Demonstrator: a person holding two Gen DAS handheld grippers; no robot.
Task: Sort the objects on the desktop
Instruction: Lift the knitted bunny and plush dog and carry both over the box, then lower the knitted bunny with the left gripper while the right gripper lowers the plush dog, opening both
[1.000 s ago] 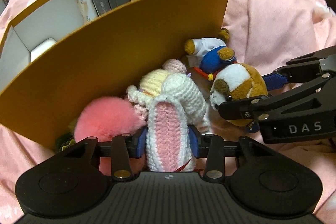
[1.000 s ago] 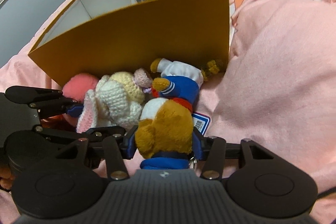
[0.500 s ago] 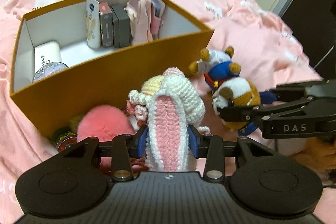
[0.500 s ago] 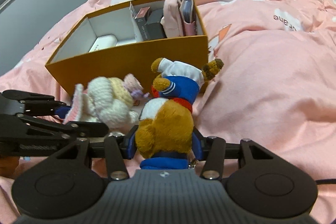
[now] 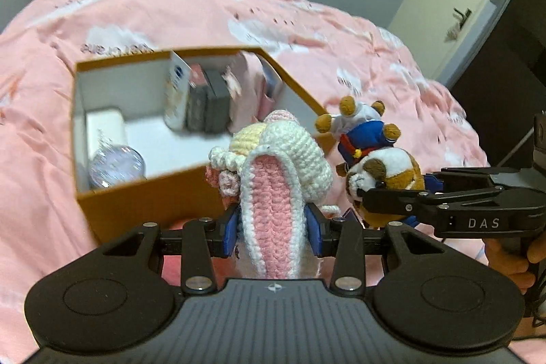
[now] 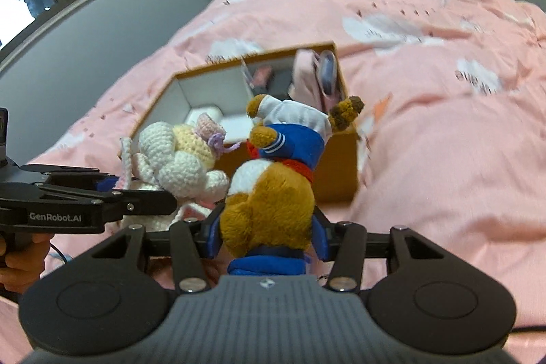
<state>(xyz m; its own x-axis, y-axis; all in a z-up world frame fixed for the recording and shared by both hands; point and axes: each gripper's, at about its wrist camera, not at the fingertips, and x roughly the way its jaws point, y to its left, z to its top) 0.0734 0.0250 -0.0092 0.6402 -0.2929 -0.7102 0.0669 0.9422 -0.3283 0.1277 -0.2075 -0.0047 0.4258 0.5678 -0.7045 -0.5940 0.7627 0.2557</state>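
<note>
Two plush toys held above and just short of the open box, one in each gripper.

The left gripper (image 5: pixel 273 224) is clamped on a white-and-pink crocheted bunny toy (image 5: pixel 273 166), whose long axis runs straight out along the fingers. The right gripper (image 6: pixel 268 236) is clamped on a brown-and-white plush dog in a blue sailor suit (image 6: pixel 276 173), likewise pointing forward. The orange cardboard box with a white inside (image 5: pixel 143 197) lies ahead of and below both grippers on the pink bed quilt (image 5: pixel 170 9); its bare floor sits ahead-left of the left gripper, so that hand looks nearer for the drop. The left view shows a clear glittery globe (image 5: pixel 116 164) in the box's near corner. The right view hides that corner behind the bunny.
</note>
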